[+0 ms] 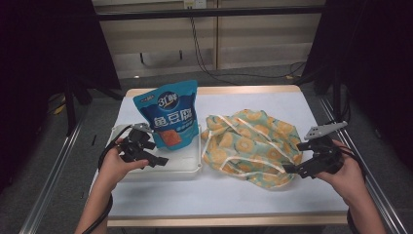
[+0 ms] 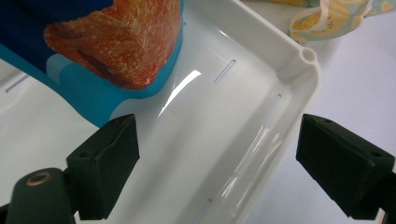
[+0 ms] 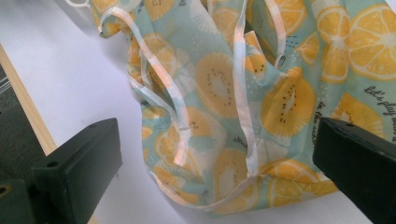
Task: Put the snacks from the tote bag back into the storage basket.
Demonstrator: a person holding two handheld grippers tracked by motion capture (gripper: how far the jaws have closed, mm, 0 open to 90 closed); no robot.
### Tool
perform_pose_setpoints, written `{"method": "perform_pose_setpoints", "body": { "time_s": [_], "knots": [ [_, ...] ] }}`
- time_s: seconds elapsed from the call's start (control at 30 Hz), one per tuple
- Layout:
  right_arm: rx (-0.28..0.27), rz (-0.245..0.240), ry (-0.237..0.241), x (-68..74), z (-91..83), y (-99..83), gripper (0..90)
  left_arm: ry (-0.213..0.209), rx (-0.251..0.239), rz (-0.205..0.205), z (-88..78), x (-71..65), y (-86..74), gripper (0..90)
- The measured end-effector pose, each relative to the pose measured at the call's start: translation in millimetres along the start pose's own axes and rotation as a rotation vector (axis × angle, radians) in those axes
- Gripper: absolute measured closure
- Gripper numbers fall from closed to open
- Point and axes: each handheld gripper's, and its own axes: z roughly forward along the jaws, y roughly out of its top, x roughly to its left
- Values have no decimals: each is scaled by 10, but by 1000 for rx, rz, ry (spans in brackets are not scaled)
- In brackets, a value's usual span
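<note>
Both of my hands sit low in the high view: my left tongs (image 1: 157,160) hang wide open over the white tray (image 1: 187,170) by the blue food pouch (image 1: 170,116), and my right tongs (image 1: 292,169) hang wide open at the edge of the orange-print cloth bag (image 1: 248,146) on the counter (image 1: 219,192). Left gripper view: empty tongs (image 2: 217,158), pouch (image 2: 88,51) leaning in the tray (image 2: 280,70). Right gripper view: empty tongs (image 3: 215,163) above the bag (image 3: 224,93); I think I'm getting ready to pack, so next I should pinch the pouch and a bag edge.
</note>
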Motion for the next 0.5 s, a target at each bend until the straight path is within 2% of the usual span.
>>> {"method": "perform_pose_setpoints", "body": {
  "time_s": [0.07,0.13,0.33,0.5],
  "knots": [
    [-1,-1,2,-1,-3,-1,9,-5,-14,-5,10,-5,-4,129],
    [-3,1,3,-1,-5,-3,9,4,-1,2,16,-23,3,128],
    [-2,-2,-5,-2,-16,-4,10,-2,-23,2,-4,-45,17,125],
    [5,-3,-1,-6,-2,-20,10,0,-21,8,-4,-44,2,124]
  ]
}}
